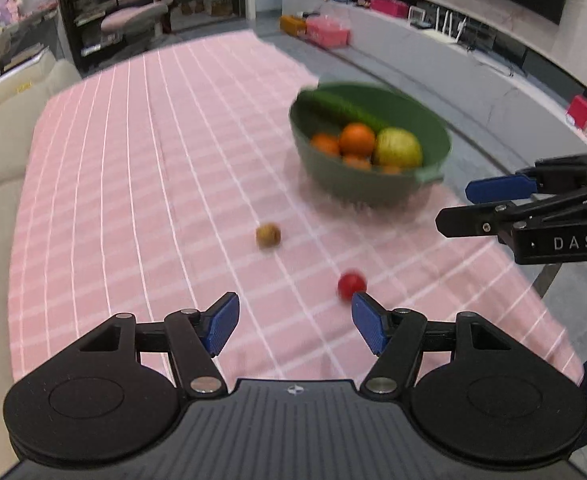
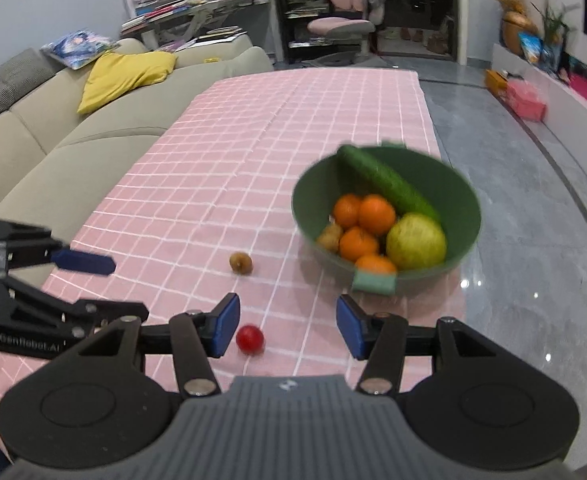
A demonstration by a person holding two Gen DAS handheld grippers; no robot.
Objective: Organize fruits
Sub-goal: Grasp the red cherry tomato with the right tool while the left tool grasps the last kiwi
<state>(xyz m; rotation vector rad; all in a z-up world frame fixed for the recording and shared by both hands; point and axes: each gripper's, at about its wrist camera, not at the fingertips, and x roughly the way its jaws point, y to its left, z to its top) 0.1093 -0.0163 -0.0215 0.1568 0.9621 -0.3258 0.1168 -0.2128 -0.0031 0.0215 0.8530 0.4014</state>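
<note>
Here, the red fruit (image 2: pixel 249 339) lies near the desk's near edge, just inside the right gripper (image 2: pixel 288 330)'s wide-open, empty jaws; the left gripper (image 1: pixel 295 326), likewise wide open and empty, stands beside.

White letters "DAS" stand on the black body of the right gripper (image 1: pixel 453 208), seen at the right edge of the left wrist view; the word is cut off by the frame edge. In the right wrist view, at the lower left edge, pale lettering on the black body of the left gripper (image 2: pixel 131 290) reads roughly "GenRobot.AI", though blur makes the last characters uncertain. No other text is legible.
</note>
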